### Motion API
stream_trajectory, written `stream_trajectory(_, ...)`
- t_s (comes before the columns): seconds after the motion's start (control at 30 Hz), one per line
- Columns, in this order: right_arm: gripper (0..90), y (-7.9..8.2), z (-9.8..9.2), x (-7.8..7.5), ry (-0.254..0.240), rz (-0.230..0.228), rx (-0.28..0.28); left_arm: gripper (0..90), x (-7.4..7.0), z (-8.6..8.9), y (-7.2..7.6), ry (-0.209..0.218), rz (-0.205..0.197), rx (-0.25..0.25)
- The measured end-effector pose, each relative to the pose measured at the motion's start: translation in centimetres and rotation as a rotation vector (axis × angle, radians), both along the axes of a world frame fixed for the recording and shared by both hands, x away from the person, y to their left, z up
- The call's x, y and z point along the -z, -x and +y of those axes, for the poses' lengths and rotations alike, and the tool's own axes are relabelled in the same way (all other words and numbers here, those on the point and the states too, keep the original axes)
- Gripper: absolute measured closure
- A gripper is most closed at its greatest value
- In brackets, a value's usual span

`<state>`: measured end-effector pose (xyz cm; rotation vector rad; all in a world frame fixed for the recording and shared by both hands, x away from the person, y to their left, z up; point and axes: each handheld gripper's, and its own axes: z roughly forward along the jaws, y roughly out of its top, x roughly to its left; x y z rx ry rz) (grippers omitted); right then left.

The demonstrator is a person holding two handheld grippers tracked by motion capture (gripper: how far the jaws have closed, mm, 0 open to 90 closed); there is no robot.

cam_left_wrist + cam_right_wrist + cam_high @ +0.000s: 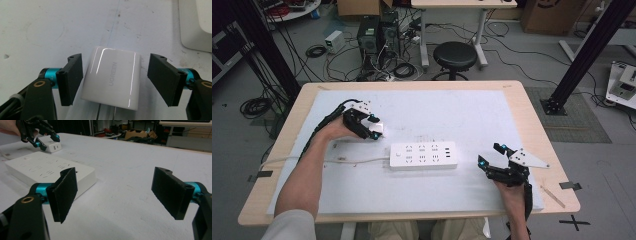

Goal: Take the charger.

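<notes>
Left gripper (113,77) straddling the white charger (112,77) beside the power strip (424,154).

The charger lies flat on the white mat (462,115), directly between the jaws; a gap shows on each side, so nothing is gripped yet. Its prongs point back toward the hand. The right gripper (120,195) hovers wide and empty, well apart, past the strip's far end.

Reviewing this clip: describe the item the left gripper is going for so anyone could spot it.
On the white mat, look just up-left of the power strip. Between the left gripper's jaws lies a small glossy white charger, a rounded block lettered UGREEN, far smaller than the strip.
</notes>
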<state>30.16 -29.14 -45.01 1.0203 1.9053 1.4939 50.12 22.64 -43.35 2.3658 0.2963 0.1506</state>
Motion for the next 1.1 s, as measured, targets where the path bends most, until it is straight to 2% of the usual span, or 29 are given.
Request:
stream_trajectory(0.2,21.4,-0.03,0.02,0.0,0.005,-0.006,-0.002,31.1,0.19,-0.03,-0.04,0.008,0.004,-0.002)
stream_trajectory(0.23,21.4,-0.03,0.03,0.01,0.006,-0.008,-0.001,32.5,0.24,0.2,-0.17,-0.009,-0.002,0.004)
stream_trajectory(0.33,21.4,-0.05,0.01,0.01,0.009,-0.009,-0.002,32.8,0.25,0.21,-0.12,0.006,0.001,-0.001)
stream_trajectory(0.43,21.4,-0.07,0.03,0.01,0.01,-0.012,-0.004,33.6,0.16,0.32,-0.19,-0.013,-0.007,0.013)
stream_trajectory(0.6,21.4,-0.07,0.05,0.0,0.012,-0.009,-0.003,37.3,0.18,0.49,-0.23,-0.008,-0.011,0.015)
stream_trajectory(1.07,21.5,-0.06,0.08,-0.01,0.015,-0.004,-0.003,38.4,0.41,0.43,-0.13,-0.017,-0.027,0.024)
stream_trajectory(1.1,21.5,-0.08,0.08,-0.01,0.014,-0.007,-0.004,38.4,0.35,0.45,-0.15,-0.03,-0.031,0.032)
